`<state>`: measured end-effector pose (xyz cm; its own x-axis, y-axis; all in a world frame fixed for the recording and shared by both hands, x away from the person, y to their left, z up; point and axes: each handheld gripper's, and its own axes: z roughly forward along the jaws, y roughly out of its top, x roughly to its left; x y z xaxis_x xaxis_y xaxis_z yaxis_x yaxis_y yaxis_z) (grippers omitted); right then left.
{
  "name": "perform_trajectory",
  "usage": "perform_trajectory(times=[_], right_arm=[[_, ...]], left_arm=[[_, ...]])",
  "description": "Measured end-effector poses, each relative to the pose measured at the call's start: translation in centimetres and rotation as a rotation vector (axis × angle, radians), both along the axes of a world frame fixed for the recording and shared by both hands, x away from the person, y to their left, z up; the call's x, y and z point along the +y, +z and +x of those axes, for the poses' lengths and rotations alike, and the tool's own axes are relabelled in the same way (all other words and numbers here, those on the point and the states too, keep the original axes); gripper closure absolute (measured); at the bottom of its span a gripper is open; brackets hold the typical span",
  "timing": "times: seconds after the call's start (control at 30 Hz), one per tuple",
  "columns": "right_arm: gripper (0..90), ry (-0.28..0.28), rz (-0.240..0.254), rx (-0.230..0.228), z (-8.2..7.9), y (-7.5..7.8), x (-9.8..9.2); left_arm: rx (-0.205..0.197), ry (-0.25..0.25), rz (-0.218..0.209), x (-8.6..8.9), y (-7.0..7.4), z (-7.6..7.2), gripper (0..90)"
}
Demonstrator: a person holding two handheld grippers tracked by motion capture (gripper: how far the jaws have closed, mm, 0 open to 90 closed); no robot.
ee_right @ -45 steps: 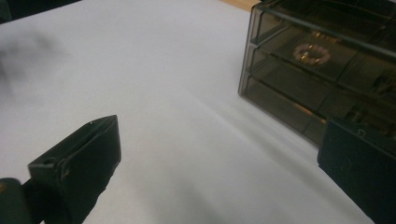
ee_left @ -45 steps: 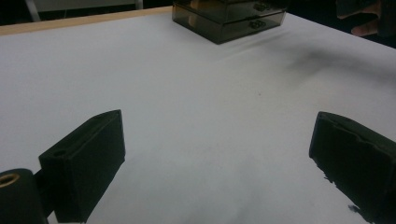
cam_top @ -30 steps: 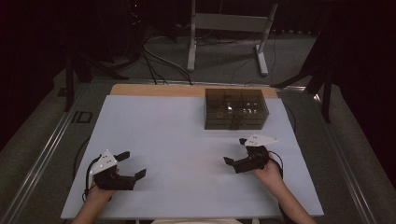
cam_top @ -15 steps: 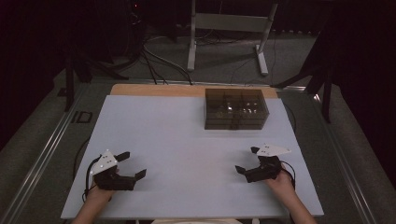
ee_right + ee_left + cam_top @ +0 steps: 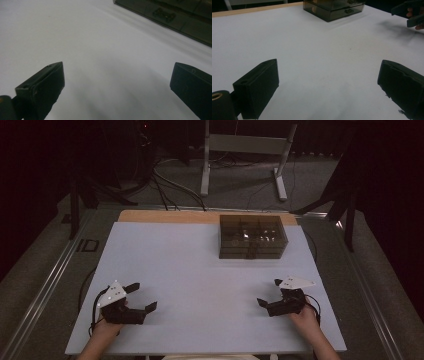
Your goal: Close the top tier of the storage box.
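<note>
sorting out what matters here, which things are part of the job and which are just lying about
In the job:
- smoky plastic box with small parts inside
- left tool, open
- right tool, open

Lying about:
- white table
- metal stand on the floor behind
- loose cables on the floor

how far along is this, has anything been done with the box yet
Nothing looks done: the dark see-through box sits shut at the far side of the white table, small parts inside. In hand: nothing. The left gripper and right gripper both rest near the table's near edge, jaws open and empty. Left to do: likely everything, starting with reaching for the box.
</note>
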<state>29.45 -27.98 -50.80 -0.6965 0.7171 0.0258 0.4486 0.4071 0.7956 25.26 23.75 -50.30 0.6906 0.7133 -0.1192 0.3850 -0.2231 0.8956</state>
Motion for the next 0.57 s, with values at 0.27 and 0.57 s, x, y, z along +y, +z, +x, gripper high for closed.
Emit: perform_trajectory(times=[0.27,0.57], right_arm=[[0.0,0.014,-0.016,-0.013,-0.02,-0.15,0.46],[0.0,0.005,0.008,0.001,-0.34,-0.18,-0.19]], left_arm=[[-0.005,0.001,-0.009,0.06,0.07,-0.07,5.3],[-0.002,-0.003,-0.007,-0.01,0.04,-0.03,5.3]])
